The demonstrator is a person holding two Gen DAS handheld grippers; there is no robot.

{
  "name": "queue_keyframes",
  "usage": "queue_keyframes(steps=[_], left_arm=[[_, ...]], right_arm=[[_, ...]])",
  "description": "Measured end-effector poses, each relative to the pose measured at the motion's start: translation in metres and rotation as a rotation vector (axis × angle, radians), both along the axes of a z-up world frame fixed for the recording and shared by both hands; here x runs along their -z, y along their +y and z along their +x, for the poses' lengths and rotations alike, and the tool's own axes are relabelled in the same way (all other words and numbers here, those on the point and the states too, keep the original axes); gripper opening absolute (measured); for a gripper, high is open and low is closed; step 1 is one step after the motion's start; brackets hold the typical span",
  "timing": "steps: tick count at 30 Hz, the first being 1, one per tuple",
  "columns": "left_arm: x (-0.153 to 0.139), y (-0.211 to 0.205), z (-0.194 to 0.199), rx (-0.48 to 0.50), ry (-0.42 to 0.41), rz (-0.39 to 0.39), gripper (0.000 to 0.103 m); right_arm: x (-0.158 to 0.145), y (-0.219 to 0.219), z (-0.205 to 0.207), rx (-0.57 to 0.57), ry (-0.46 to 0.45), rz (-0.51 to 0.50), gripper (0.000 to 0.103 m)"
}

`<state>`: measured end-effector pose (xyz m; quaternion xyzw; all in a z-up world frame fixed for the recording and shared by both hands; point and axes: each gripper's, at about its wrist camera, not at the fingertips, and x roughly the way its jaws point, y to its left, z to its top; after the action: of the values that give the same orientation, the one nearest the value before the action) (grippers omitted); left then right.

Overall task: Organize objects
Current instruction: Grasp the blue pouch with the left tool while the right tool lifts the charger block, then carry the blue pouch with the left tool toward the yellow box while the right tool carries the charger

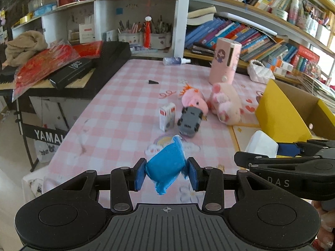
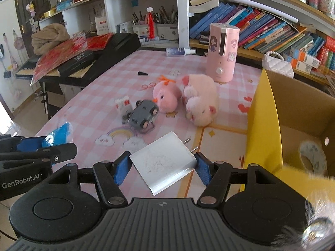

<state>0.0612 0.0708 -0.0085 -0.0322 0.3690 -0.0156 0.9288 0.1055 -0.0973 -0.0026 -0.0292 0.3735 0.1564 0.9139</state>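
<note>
Both grippers are loaded, so the sorting looks partly under way. The left gripper (image 1: 166, 172) has its jaws closed about a soft blue sealed plastic packet (image 1: 167, 165), raised over the near edge of the pink checked tablecloth (image 1: 117, 113). The right gripper (image 2: 161, 165) has its jaws pressed against the two sides of a flat white plug-in charger block (image 2: 165, 163), just beside the yellow-sided cardboard box (image 2: 266, 125) at the table's right edge.

Inside that box only a roll of patterned tape (image 2: 313, 155) shows (the rest of its floor is hidden), so most of the work seems left. Out on the middle of the cloth lie a grey toy car (image 2: 143, 116) on its back, a small white-and-red carton (image 2: 123, 105), a round pink plush chick (image 2: 166, 98) and a pale pink plush pig (image 2: 201, 100).

The charger's long axis runs away from the camera, its two metal prongs pointing forward and right, toward the far edge. The packet's long axis also runs away from its camera, crimped end nearest.
</note>
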Motion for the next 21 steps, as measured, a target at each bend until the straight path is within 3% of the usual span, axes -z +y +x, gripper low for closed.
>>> queue_keyframes(steps=[21], left_arm=[[0.006,-0.024,-0.07,0.18,0.022,0.021,0.04]], right_arm=[[0.016,-0.028,-0.098,0.17,0.044,0.035,0.063]])
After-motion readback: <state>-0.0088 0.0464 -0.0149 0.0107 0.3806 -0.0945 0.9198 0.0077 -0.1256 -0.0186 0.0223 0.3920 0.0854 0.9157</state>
